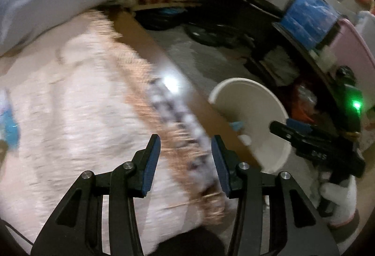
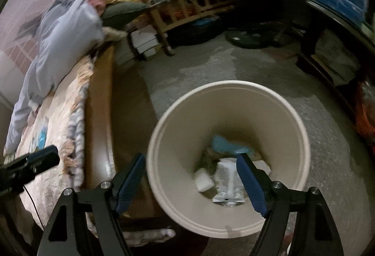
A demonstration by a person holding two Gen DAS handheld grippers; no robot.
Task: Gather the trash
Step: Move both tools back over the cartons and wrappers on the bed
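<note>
The right gripper [image 2: 189,181] stands wide and empty at the bottom of its view, its blue pads straddling the near rim of the cream bin [image 2: 302,131] on the floor. The left gripper [image 1: 186,162] is partly open, nothing between its pads, hanging over the blanket edge of the bed [image 1: 77,96] at lower centre of its own view.

The risk from here is, I judge, a careless sweep: the right gripper's left finger sits close outside the rim, so a sideways move could knock or tip the bin and spill what is in it. The left view is badly smeared, which makes a clean pick from the bed chancy.

Inside the bin lie a silver foil pouch [image 2: 228,182], a small white piece [image 2: 204,179] and a blue wrapper [image 2: 230,145] over darker scraps. Towards the left edge of the right view, a blue-and-white scrap [image 2: 42,136] on the bed is possibly more trash, still uncollected.
</note>
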